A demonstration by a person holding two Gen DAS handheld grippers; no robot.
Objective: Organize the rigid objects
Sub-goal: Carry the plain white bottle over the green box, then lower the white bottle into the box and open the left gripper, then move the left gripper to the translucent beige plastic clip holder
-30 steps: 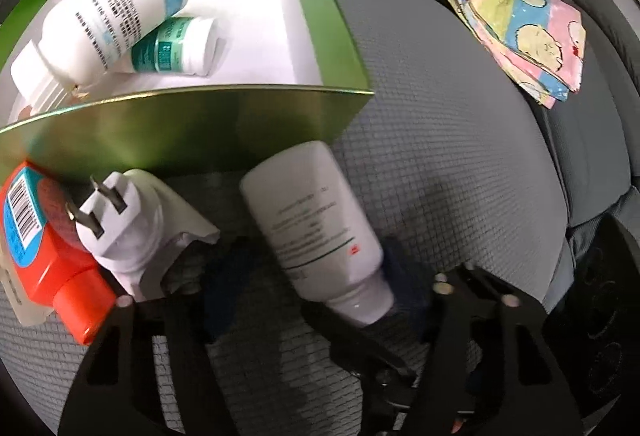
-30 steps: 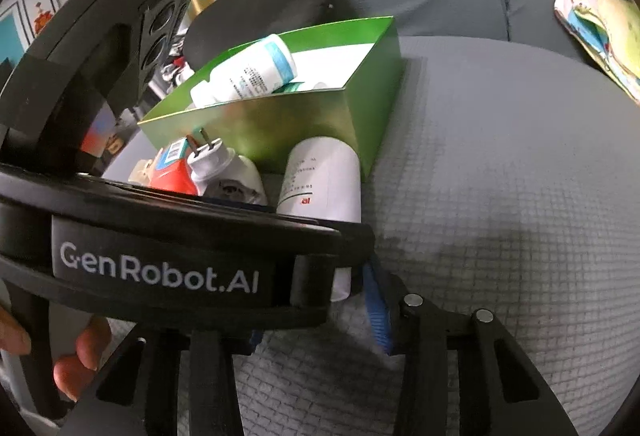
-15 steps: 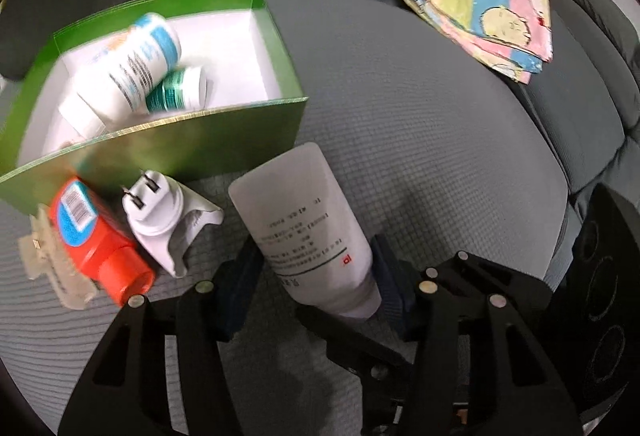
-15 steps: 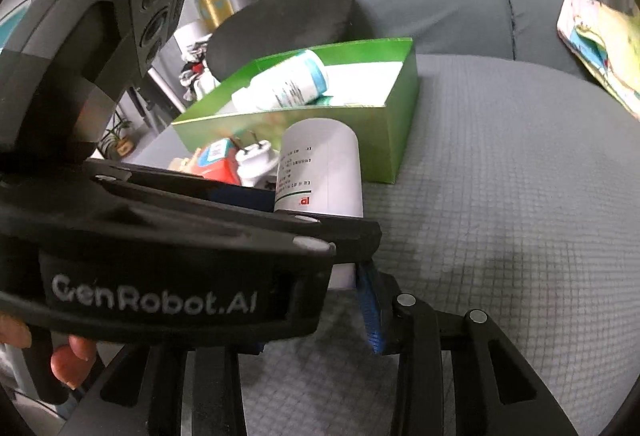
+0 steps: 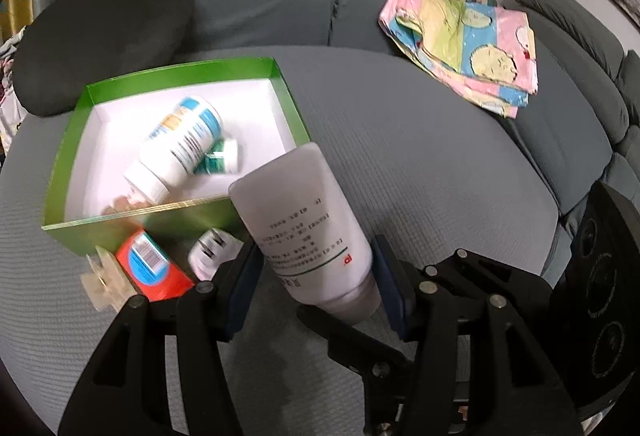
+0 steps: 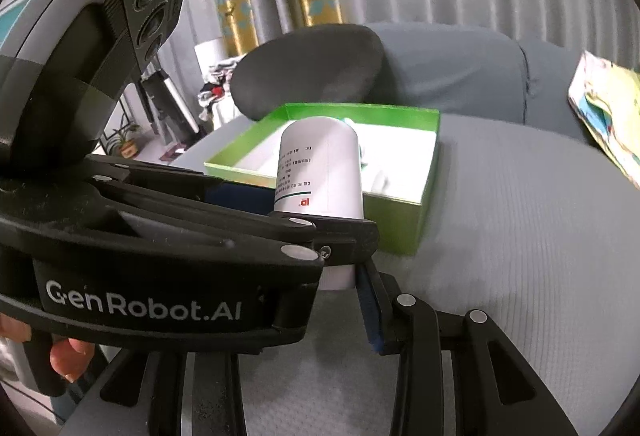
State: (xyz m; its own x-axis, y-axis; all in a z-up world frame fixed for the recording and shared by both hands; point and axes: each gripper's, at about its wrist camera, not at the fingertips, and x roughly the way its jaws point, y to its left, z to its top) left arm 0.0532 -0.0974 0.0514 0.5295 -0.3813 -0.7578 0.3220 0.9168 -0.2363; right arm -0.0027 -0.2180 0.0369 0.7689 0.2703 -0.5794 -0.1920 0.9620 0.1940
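My left gripper (image 5: 316, 288) is shut on a white bottle (image 5: 308, 228) and holds it in the air, tilted, above the near right corner of the green box (image 5: 68, 132). The bottle (image 6: 320, 172) and box (image 6: 424, 192) also show in the right wrist view. In the box lie a white bottle with a blue label (image 5: 176, 148) and a small green-labelled bottle (image 5: 220, 160). An orange-red bottle (image 5: 152, 268) and a white plug adapter (image 5: 212, 252) lie on the seat in front of the box. My right gripper (image 6: 304, 316) is open and empty, just behind the left one.
Everything sits on a grey sofa seat (image 5: 420, 156). A pink patterned cloth (image 5: 464, 44) lies at the back right. A dark round cushion (image 5: 100, 32) is behind the box. A clear plastic clip (image 5: 100, 284) lies left of the orange-red bottle.
My left gripper closed on the white bottle and lifted it off the seat, rising and tilting it toward the box. The right gripper followed upward behind it.
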